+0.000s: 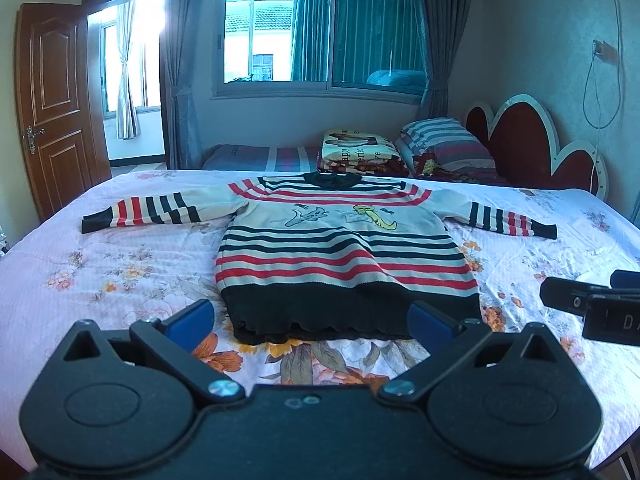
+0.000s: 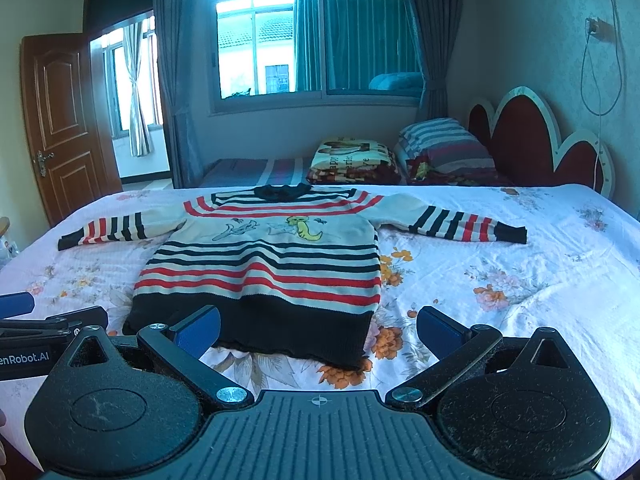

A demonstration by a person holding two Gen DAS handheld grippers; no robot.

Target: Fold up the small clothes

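Observation:
A small striped sweater (image 1: 340, 252) in cream, red and black lies flat on the bed, face up, both sleeves spread out, its black hem nearest me. It also shows in the right wrist view (image 2: 264, 268). My left gripper (image 1: 310, 322) is open and empty, just in front of the hem, with its blue pads (image 1: 190, 322) either side of it. My right gripper (image 2: 318, 326) is open and empty, in front of the hem's right corner. The right gripper's side shows at the right edge of the left wrist view (image 1: 592, 304).
The bed has a floral pink sheet (image 1: 100, 272). A folded blanket (image 1: 360, 152) and striped pillows (image 1: 444, 140) lie near the red headboard (image 1: 520, 132) at the back right. An open wooden door (image 1: 52, 100) stands at the left, a window behind.

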